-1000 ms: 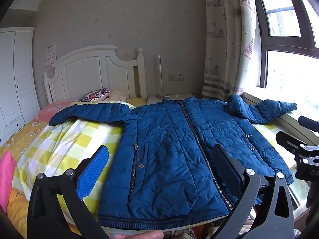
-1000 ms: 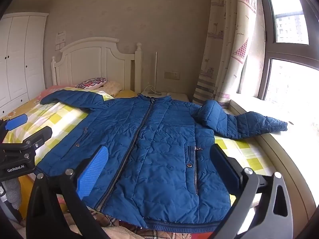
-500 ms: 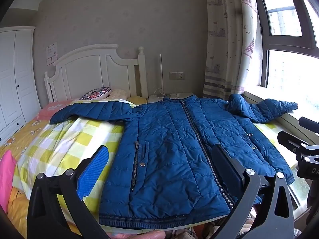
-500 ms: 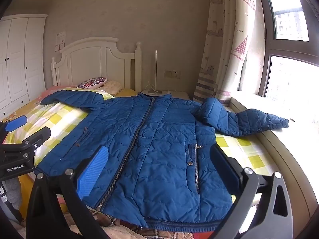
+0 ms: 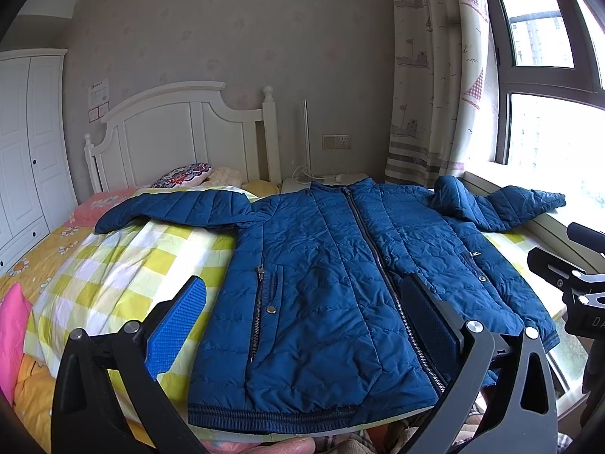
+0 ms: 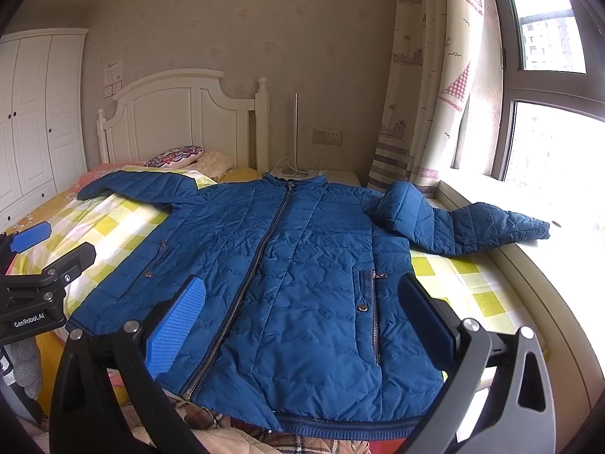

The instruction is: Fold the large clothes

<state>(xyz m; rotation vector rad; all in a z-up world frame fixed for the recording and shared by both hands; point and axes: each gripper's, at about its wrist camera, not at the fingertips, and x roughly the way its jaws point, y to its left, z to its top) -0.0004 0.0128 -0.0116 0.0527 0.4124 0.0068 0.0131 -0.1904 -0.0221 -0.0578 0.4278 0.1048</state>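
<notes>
Left wrist view: my left gripper (image 5: 302,325) is spread wide over the jacket (image 5: 340,283) on the bed (image 5: 113,265), right gripper (image 6: 302,321) also apart, nothing held

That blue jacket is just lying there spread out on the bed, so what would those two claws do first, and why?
Probably the right gripper reaches for the right sleeve to fold it inward. The blue jacket lies flat and zipped, sleeves spread, that one draped toward the windowsill. Both grippers' jaws stand open, holding nothing.

A home bedroom: white headboard (image 5: 181,132), wardrobe (image 6: 34,113), patterned curtain (image 5: 431,75), checked bedding (image 5: 124,265).
</notes>
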